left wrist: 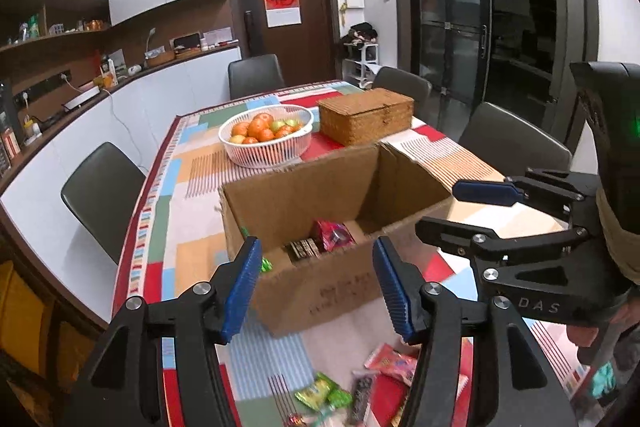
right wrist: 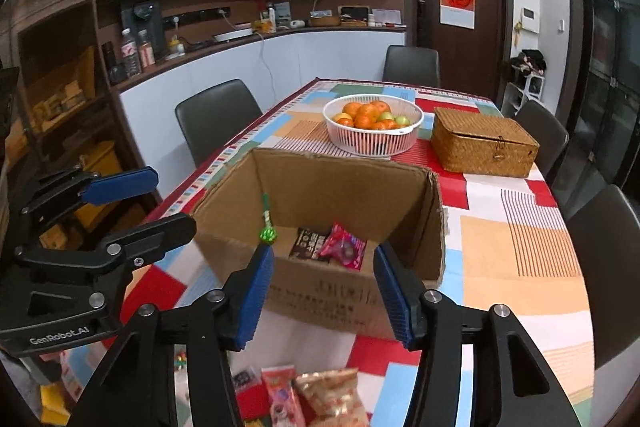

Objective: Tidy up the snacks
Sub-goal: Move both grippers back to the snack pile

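Both grippers (left gripper (left wrist: 316,283), right gripper (right wrist: 324,291)) gape empty before the cardboard box (left wrist: 320,291).

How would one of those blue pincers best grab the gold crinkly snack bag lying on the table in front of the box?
Take the gold bag by its crimped top edge, coming from above with the right tool, whose jaws stand open and empty. The bag lies flat and puffy beside a pink packet; the thin seam should pinch more easily than the body.
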